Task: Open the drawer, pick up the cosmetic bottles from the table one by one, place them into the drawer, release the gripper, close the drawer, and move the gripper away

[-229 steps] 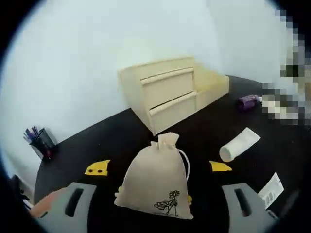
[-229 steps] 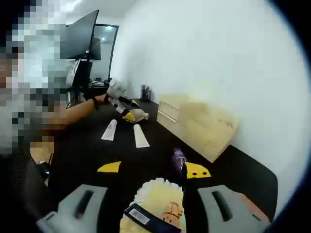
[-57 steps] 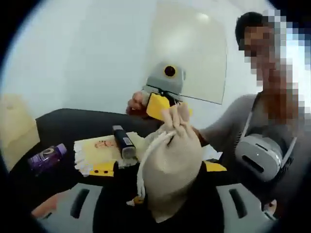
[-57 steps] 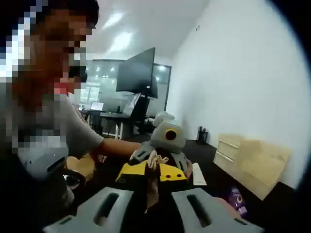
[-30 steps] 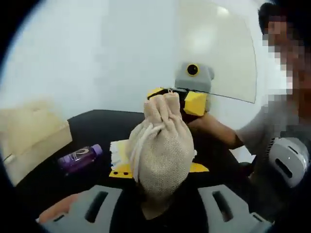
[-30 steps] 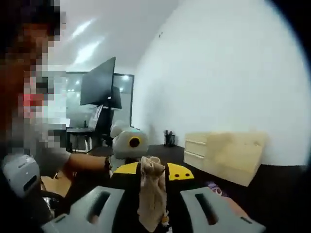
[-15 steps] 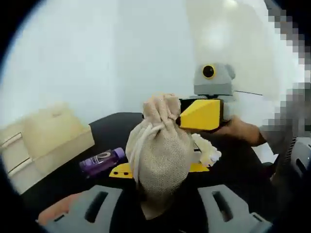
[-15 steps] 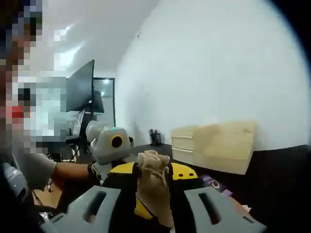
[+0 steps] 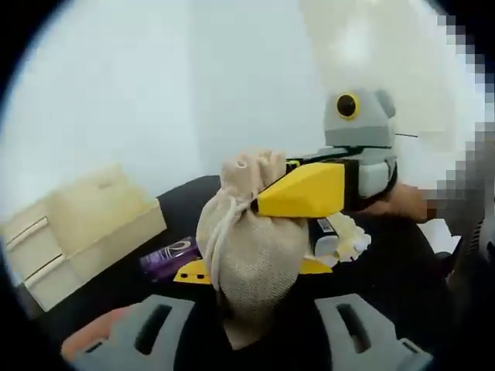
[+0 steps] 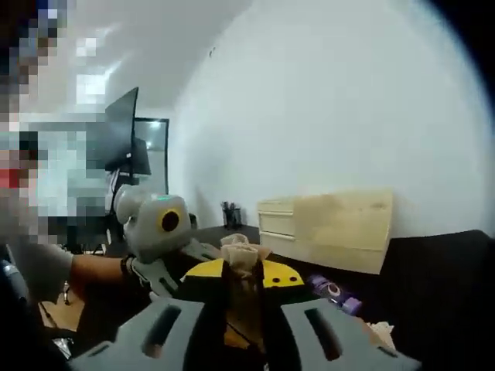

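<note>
A black counter [image 9: 116, 286] is seen, carrying a pale wooden drawer cabinet [image 9: 73, 232] near the white wall. A purple cosmetic bottle [image 9: 166, 259] is laid on its side just beside the cabinet, and a pen holder [image 10: 230, 214] is set farther along.

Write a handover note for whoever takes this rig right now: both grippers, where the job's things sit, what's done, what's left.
Left gripper: shut on the body of the burlap pouch, held off the table.
Right gripper: shut on the pouch's gathered neck.
Purple cosmetic bottle lies on the black table, near the wooden drawer unit. A small dark item rests on a fringed yellow cloth behind the pouch.
Done: nothing of the drawer job; from here its drawers look shut.
Left: free the grippers from the pouch, open a drawer, load the bottles one by one, close it, withdraw.
</note>
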`<action>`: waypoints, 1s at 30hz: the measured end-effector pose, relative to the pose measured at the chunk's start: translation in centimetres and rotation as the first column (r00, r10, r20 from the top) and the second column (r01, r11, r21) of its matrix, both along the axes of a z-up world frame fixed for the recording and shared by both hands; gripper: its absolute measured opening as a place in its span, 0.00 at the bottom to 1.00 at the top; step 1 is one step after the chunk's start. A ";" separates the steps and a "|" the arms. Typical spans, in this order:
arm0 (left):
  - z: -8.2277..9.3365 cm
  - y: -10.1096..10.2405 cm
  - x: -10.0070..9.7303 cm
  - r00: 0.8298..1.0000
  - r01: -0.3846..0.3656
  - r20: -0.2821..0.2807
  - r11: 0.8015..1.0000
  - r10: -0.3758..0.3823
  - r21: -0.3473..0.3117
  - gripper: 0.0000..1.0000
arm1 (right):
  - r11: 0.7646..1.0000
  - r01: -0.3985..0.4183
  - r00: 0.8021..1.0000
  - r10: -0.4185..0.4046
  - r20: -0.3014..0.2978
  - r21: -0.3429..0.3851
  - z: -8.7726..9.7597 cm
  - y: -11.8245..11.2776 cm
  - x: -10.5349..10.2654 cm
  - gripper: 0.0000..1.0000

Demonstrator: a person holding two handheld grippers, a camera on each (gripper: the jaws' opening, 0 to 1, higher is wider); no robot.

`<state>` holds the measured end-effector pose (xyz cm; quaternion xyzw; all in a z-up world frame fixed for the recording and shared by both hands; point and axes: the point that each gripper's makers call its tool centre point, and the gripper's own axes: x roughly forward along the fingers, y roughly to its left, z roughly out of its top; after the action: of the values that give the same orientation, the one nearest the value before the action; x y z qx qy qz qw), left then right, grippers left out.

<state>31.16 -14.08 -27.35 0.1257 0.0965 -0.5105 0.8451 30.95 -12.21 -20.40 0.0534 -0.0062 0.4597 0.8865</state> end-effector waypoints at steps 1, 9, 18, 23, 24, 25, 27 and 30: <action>-0.1 0.0 0.1 1.000 0.002 -0.012 1.000 -0.002 0.000 0.32 | 1.000 0.003 1.000 -0.003 -0.009 -0.003 -0.1 0.0 0.1 0.10; 0.4 1.5 1.9 0.997 -0.073 -0.014 0.997 0.073 0.001 0.43 | 0.998 0.058 0.992 -0.058 -0.108 -0.001 0.6 -0.1 2.5 0.08; 0.8 5.1 5.3 0.986 -0.166 -0.020 0.986 0.165 -0.023 0.50 | 0.985 0.094 0.992 -0.105 -0.066 -0.145 2.3 0.7 4.7 0.09; 1.4 6.4 6.1 0.980 -0.200 -0.024 0.979 0.200 -0.040 0.50 | 0.978 0.121 0.991 -0.128 -0.029 -0.173 3.9 1.3 6.3 0.09; 1.6 6.7 6.3 0.977 -0.211 -0.020 0.977 0.210 -0.042 0.50 | 0.977 0.126 0.991 -0.133 -0.027 -0.172 4.2 1.4 6.5 0.09; 1.8 7.0 6.6 0.975 -0.222 -0.011 0.974 0.222 -0.039 0.50 | 0.976 0.133 0.990 -0.140 -0.026 -0.171 4.6 1.3 6.9 0.09; 2.4 7.7 7.4 0.969 -0.247 -0.005 0.968 0.247 -0.045 0.50 | 0.974 0.144 0.988 -0.151 -0.028 -0.173 5.1 1.4 7.1 0.09; 3.7 8.8 9.0 0.955 -0.297 0.018 0.955 0.297 0.002 0.49 | 0.966 0.169 0.985 -0.173 -0.003 -0.198 6.0 1.2 7.3 0.09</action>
<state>40.13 -5.29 -23.70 0.1164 0.1080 -0.3763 0.9128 38.28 -10.96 -14.43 -0.0307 0.0436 0.3792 0.9238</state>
